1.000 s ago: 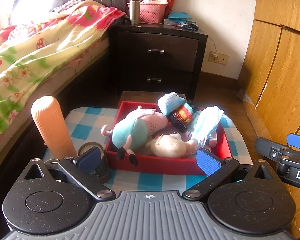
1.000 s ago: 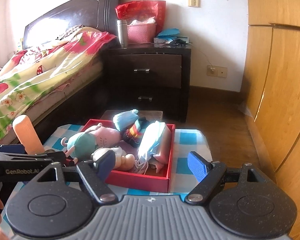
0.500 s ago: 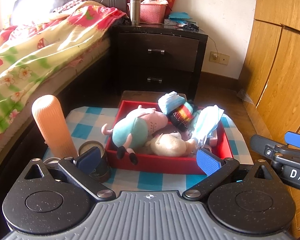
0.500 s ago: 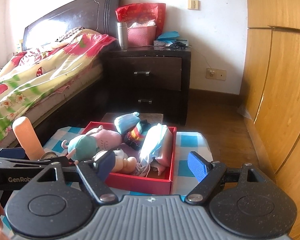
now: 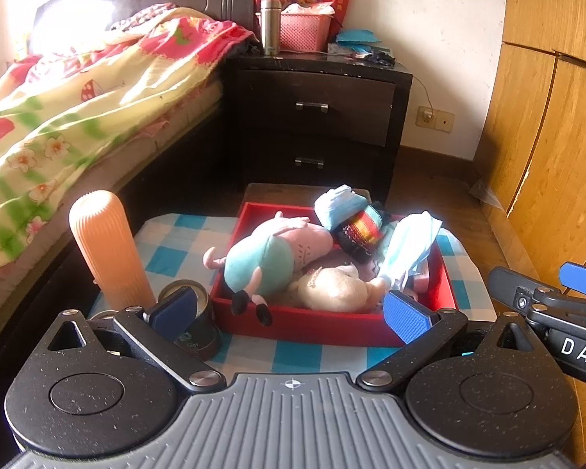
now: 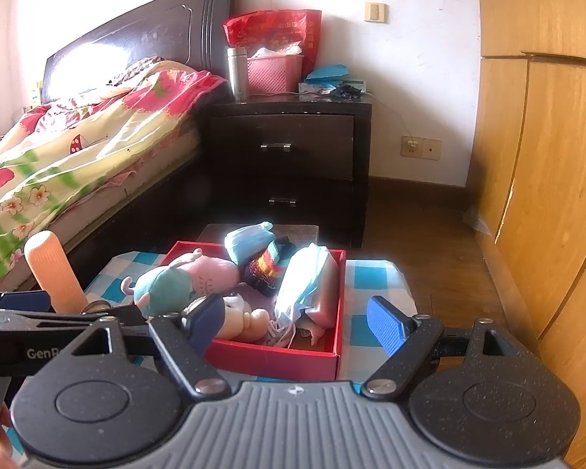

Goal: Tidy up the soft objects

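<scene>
Left wrist view looks down on a red box that sits on a blue-and-white checked cloth. Inside the box lies a pig plush toy in a teal dress, its feet hanging over the near wall. A cream plush rests just beside it, a rolled striped sock toward the far wall, and pale blue face masks lean on the box's right side. Left of the box stand an orange ribbed bottle and a dark tin, the tin almost touching the box.

The left gripper hangs in front of the box's near wall, its blue pads wide apart with nothing between them. The right gripper hovers at the box's near right corner, jaws likewise spread and empty. A dark nightstand stands behind the box.
</scene>
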{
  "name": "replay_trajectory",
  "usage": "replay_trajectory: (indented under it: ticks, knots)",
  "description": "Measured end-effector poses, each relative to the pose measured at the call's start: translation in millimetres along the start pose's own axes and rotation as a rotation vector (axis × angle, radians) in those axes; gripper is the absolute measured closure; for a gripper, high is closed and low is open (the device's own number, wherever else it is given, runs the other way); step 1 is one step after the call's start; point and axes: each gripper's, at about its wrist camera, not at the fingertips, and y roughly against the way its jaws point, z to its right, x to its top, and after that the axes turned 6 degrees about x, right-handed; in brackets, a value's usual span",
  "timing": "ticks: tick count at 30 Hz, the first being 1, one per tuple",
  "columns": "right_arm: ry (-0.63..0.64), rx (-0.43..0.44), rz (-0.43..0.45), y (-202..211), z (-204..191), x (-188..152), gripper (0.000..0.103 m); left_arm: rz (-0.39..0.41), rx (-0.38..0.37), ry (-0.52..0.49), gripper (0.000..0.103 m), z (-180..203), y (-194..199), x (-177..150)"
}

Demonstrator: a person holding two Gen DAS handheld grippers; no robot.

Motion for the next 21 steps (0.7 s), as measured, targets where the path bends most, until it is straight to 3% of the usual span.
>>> replay_trajectory:
  ticks: [21]
  knots:
    - [-0.002, -0.009, 0.000, 0.7, 1.1, 0.0, 0.044, 0.004, 0.012, -0.003, 0.006, 1.6, 1.1, -0.7]
